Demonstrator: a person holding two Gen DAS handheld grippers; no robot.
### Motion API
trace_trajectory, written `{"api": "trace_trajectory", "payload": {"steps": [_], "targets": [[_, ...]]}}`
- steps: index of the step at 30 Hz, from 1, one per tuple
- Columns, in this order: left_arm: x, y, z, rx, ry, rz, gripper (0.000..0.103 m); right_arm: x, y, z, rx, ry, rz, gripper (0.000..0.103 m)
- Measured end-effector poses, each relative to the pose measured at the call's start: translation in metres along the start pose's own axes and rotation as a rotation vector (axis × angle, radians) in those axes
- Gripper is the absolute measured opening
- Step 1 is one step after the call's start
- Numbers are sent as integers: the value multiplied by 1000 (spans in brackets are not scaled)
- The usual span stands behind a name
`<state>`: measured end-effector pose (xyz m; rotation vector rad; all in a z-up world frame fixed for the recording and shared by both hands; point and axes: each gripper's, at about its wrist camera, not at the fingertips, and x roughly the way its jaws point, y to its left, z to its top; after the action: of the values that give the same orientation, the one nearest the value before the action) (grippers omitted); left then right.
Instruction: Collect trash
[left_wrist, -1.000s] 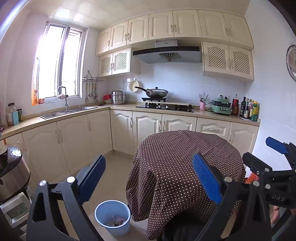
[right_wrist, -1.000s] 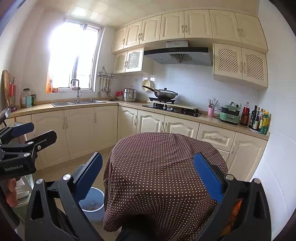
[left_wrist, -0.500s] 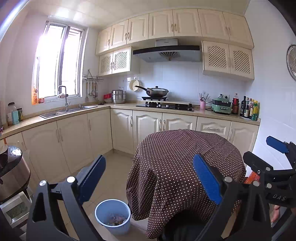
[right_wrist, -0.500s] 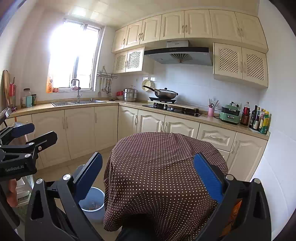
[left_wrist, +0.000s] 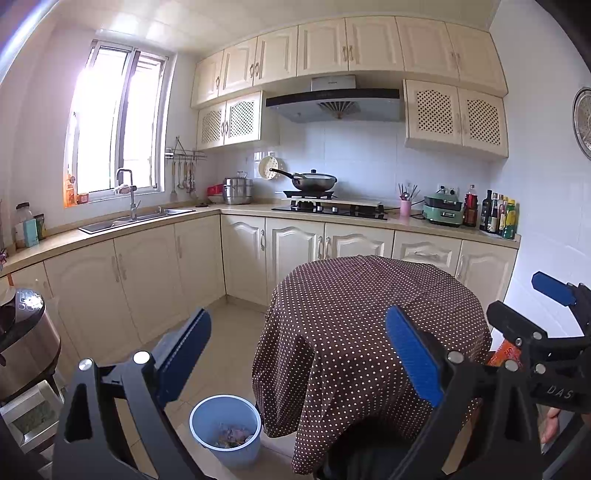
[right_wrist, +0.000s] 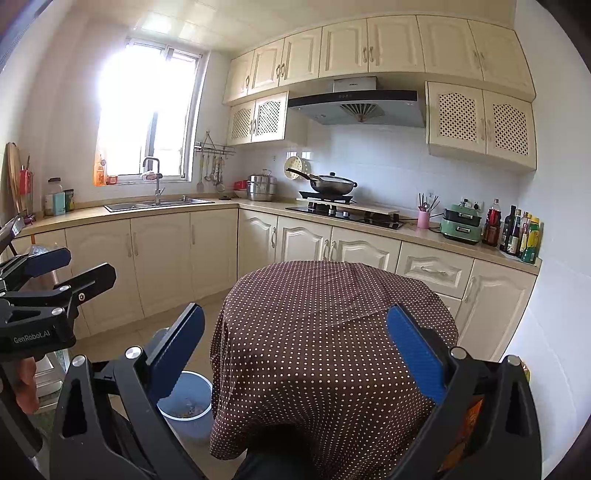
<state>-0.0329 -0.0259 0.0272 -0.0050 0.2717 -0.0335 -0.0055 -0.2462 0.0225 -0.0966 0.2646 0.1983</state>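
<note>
Kitchen interior, seen from both wrist cameras at a stage judged to be the opening or a pause between pickups: nothing is held and no loose trash is visible on any surface in view. Cream cabinets (left_wrist: 147, 280) are ranged along two walls, with a window (left_wrist: 110, 129) above the sink (left_wrist: 136, 219) and a range hood (left_wrist: 334, 101) above the hob, where a wok (left_wrist: 314, 181) stands. Bottles (left_wrist: 495, 214) are grouped at the counter's right end. A round table under a brown dotted cloth (left_wrist: 369, 317) occupies the middle of the floor; its top is bare. Beside it, on the tiled floor, a blue bin (left_wrist: 225, 428) is set, already holding some scraps. An orange packet (left_wrist: 504, 350), partly hidden behind the table's right edge, may be trash, though this cannot be confirmed. The left gripper (left_wrist: 295, 354) and right gripper (right_wrist: 295, 350) are both carried with jaws spread wide and empty, above the table's near edge. The next move is judged to require locating a piece of litter, lowering one gripper over it, and closing the pads.
</note>
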Motion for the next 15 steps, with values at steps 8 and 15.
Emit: {"api": "trace_trajectory", "payload": {"steps": [8, 15], "targets": [[0, 1, 1, -1, 1, 0, 93, 1, -1, 0, 0, 3, 2, 96], [1, 1, 1, 1, 3, -1, 93, 1, 1, 1, 3, 9, 4, 96]]}}
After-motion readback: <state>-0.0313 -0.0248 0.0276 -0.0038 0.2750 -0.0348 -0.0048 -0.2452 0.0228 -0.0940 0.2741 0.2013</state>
